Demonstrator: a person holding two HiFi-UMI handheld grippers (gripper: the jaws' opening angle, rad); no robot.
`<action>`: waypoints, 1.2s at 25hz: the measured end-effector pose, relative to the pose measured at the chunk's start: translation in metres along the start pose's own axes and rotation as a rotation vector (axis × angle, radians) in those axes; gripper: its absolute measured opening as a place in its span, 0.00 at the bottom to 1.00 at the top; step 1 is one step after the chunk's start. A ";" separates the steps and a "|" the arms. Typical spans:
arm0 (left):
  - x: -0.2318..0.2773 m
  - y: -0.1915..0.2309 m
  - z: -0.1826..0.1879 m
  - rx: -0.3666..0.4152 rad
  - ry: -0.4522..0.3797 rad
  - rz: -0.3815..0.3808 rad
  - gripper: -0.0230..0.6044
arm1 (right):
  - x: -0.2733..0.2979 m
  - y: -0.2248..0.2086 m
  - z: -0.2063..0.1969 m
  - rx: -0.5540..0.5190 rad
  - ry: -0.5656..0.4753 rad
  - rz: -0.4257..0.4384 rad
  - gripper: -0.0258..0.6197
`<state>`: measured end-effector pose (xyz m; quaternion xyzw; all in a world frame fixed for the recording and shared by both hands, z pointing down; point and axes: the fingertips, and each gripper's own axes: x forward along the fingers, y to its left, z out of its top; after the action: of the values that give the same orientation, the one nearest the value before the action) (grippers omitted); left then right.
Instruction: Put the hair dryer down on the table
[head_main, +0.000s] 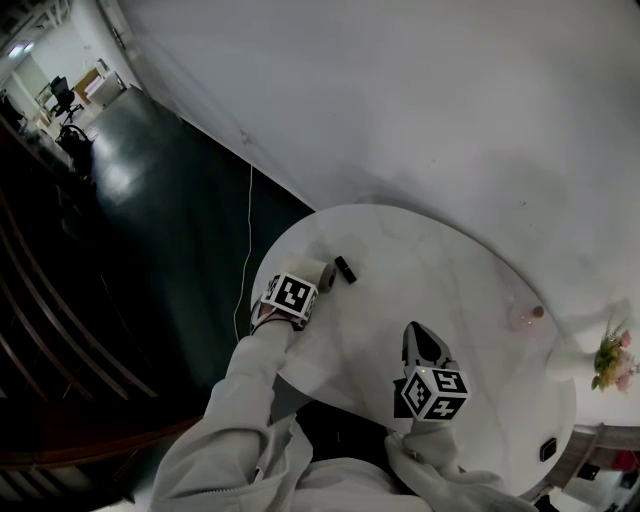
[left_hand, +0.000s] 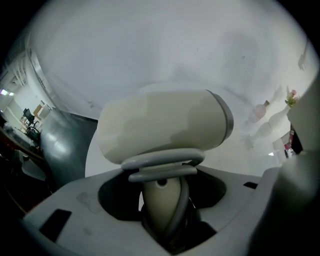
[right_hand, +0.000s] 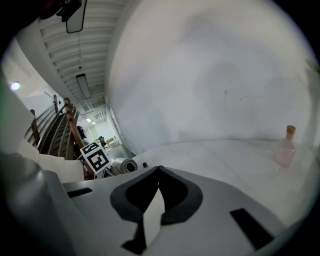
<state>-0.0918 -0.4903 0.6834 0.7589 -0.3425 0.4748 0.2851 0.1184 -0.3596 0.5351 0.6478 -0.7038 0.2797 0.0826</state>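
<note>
A cream hair dryer (head_main: 325, 274) with a grey band at its mouth is at the left edge of the round white table (head_main: 450, 270). In the left gripper view its barrel (left_hand: 165, 125) fills the middle, and its handle (left_hand: 160, 200) and looped grey cord run down between the jaws. My left gripper (head_main: 316, 284) is shut on that handle. Nearer the front of the table, my right gripper (head_main: 417, 335) hovers with its jaws shut and nothing in them. The right gripper view shows its tips (right_hand: 159, 170) meeting, with the hair dryer (right_hand: 124, 165) far off at the left.
A small black object (head_main: 345, 269) lies just right of the dryer. A pink bottle (head_main: 520, 318) and a white vase of flowers (head_main: 610, 355) stand at the table's right side. A white cord (head_main: 246, 250) hangs over the dark floor on the left. A white wall rises behind the table.
</note>
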 end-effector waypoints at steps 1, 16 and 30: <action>-0.001 0.001 0.000 0.004 -0.008 0.006 0.42 | 0.000 -0.001 0.000 0.002 0.001 -0.002 0.12; -0.003 -0.011 -0.006 0.014 -0.009 -0.089 0.53 | -0.004 -0.002 -0.003 0.010 0.004 -0.016 0.12; -0.017 -0.019 -0.015 0.029 -0.078 -0.086 0.56 | -0.009 -0.001 -0.004 0.004 0.004 -0.013 0.12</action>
<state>-0.0900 -0.4627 0.6717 0.7948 -0.3135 0.4374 0.2805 0.1200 -0.3503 0.5345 0.6520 -0.6988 0.2819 0.0845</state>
